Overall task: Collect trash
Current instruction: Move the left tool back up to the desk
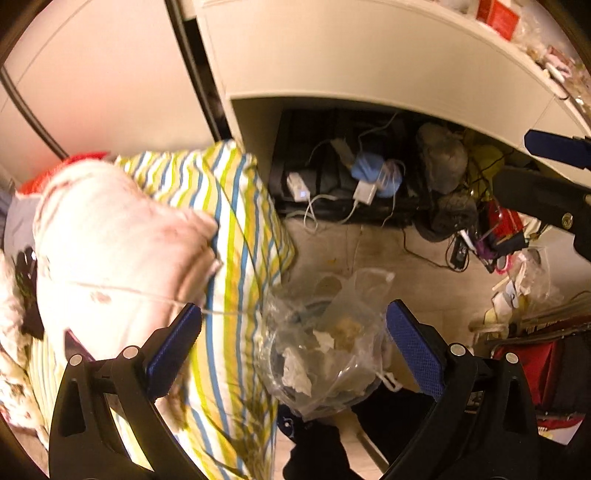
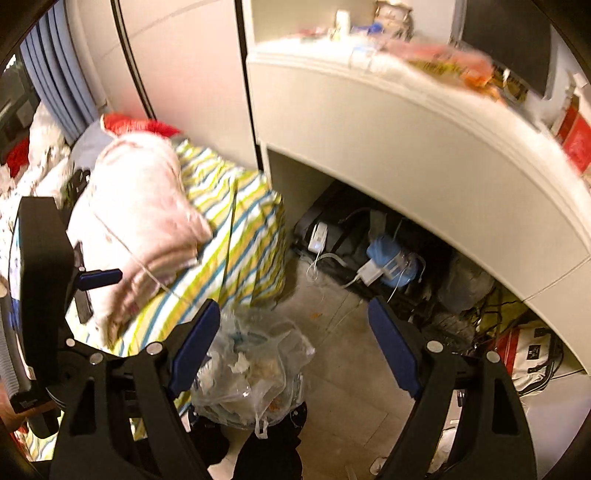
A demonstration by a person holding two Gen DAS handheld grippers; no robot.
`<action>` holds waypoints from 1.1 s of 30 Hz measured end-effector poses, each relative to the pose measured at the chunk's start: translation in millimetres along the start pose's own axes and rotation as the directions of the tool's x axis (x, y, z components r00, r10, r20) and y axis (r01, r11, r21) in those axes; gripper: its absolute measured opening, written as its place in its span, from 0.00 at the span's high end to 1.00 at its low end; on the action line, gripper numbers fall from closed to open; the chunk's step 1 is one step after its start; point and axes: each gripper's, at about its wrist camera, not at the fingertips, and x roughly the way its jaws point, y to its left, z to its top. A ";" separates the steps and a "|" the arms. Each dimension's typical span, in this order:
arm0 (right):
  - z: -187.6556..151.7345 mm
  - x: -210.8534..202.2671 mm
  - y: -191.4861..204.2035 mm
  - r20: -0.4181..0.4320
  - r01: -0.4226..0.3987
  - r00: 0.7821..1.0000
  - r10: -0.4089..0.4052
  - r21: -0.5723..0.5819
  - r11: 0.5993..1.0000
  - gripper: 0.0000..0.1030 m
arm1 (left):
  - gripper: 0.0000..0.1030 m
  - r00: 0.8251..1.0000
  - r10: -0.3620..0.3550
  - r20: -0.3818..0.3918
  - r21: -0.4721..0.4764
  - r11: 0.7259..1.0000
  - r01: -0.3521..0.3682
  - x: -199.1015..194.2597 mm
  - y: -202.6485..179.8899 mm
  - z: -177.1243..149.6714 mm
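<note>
1. The left gripper points down at the floor and its jaws stand wide apart, with nothing pressed between the blue pads.
2. The right gripper is also spread wide and grips nothing.
3. A clear plastic trash bag stands on the floor, below and between the fingers of the left gripper, not touching them. From the right wrist view it lies below that gripper's left finger.
4. Inside the bag I can see crumpled white paper, some yellowish scraps and other see-through wrapping. Its mouth is loose and a white handle hangs at the lower side.
5. To the left of both grippers lies the bed with a striped sheet in green, blue and white, and a pink blanket is heaped on it.
6. Ahead of the grippers is a white worktop, with blurred packets and a red box on top. The writing on them cannot be read.
7. Under the worktop, ahead and to the right, are white chargers with cables, a blue object and a grey bundle.
8. No brand or label is legible anywhere.
</note>
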 end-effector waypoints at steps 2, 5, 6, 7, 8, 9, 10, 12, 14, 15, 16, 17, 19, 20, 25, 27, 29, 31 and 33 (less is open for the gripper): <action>8.9 -12.6 -1.0 0.019 0.007 1.000 -0.007 0.000 1.000 0.23 | 0.06 1.000 0.004 0.013 0.008 1.000 -0.004 -12.9 -1.8 8.8; 21.2 -31.1 -2.7 0.053 0.008 0.999 -0.008 0.002 1.000 0.23 | 0.06 0.999 0.001 0.044 0.019 1.000 -0.002 -34.7 -2.5 23.8; 25.5 -37.4 -3.2 0.067 0.010 0.998 -0.010 0.002 1.000 0.23 | 0.06 0.999 0.002 0.052 0.023 1.000 -0.003 -39.4 -2.9 27.1; 28.5 -42.0 -4.3 0.077 0.012 0.997 -0.012 0.003 1.000 0.23 | 0.06 0.998 0.003 0.062 0.028 1.000 -0.004 -45.5 -3.0 30.2; 31.7 -47.5 -5.2 0.089 0.013 0.996 -0.014 0.004 1.000 0.23 | 0.06 0.997 0.004 0.074 0.034 0.999 -0.007 -53.8 -4.5 35.7; 35.4 -53.1 -6.1 0.102 0.016 0.995 -0.017 0.008 1.000 0.23 | 0.06 0.997 0.004 0.082 0.038 0.999 -0.007 -58.5 -5.1 38.8; 38.2 -57.3 -6.6 0.110 0.019 0.994 -0.020 0.010 1.000 0.23 | 0.06 0.996 0.004 0.091 0.041 0.999 -0.007 -64.2 -6.2 42.3; 44.5 -66.2 -8.5 0.130 0.025 0.991 -0.028 0.018 1.000 0.23 | 0.06 0.994 0.001 0.110 0.048 0.999 -0.007 -75.6 -9.4 51.6; 48.5 -74.2 -11.8 0.147 0.029 0.989 -0.032 0.024 0.999 0.23 | 0.06 0.992 -0.002 0.128 0.055 0.998 -0.005 -84.9 -12.9 59.3; 51.0 -79.7 -14.2 0.156 0.033 0.987 -0.037 0.026 0.999 0.23 | 0.06 0.990 -0.004 0.140 0.062 0.998 -0.005 -89.2 -15.0 63.5; 53.2 -83.9 -16.6 0.166 0.038 0.985 -0.042 0.028 0.999 0.23 | 0.06 0.989 -0.001 0.148 0.070 0.997 -0.010 -92.7 -16.9 67.7; 55.0 -88.0 -19.2 0.175 0.042 0.984 -0.047 0.032 0.999 0.23 | 0.06 0.988 0.001 0.153 0.076 0.997 -0.012 -94.7 -16.1 70.6; 59.2 -93.8 -23.4 0.184 0.047 0.981 -0.053 0.038 0.998 0.23 | 0.06 0.986 0.000 0.168 0.085 0.996 -0.015 -101.3 -18.8 77.9; 59.9 -96.0 -26.0 0.188 0.051 0.980 -0.057 0.041 0.998 0.23 | 0.06 0.984 -0.001 0.177 0.089 0.996 -0.015 -106.1 -20.2 83.4; 64.2 -111.4 -46.7 0.210 0.065 0.974 -0.080 0.076 0.995 0.23 | 0.06 0.977 -0.011 0.211 0.109 0.994 -0.012 -122.1 -28.4 102.9; 66.5 -115.3 -54.7 0.216 0.065 0.973 -0.083 0.089 0.994 0.23 | 0.06 0.975 -0.020 0.220 0.112 0.994 -0.005 -127.1 -31.8 111.0; 69.1 -117.8 -63.1 0.222 0.066 0.971 -0.088 0.101 0.993 0.23 | 0.06 0.974 -0.027 0.225 0.116 0.993 0.001 -129.3 -36.8 118.9; 72.6 -119.7 -73.0 0.231 0.061 0.969 -0.086 0.114 0.992 0.23 | 0.06 0.973 -0.028 0.229 0.118 0.993 0.001 -129.8 -40.3 123.6; 77.4 -121.3 -83.2 0.241 0.056 0.967 -0.083 0.119 0.991 0.23 | 0.06 0.972 -0.028 0.231 0.114 0.993 0.002 -129.0 -46.0 130.3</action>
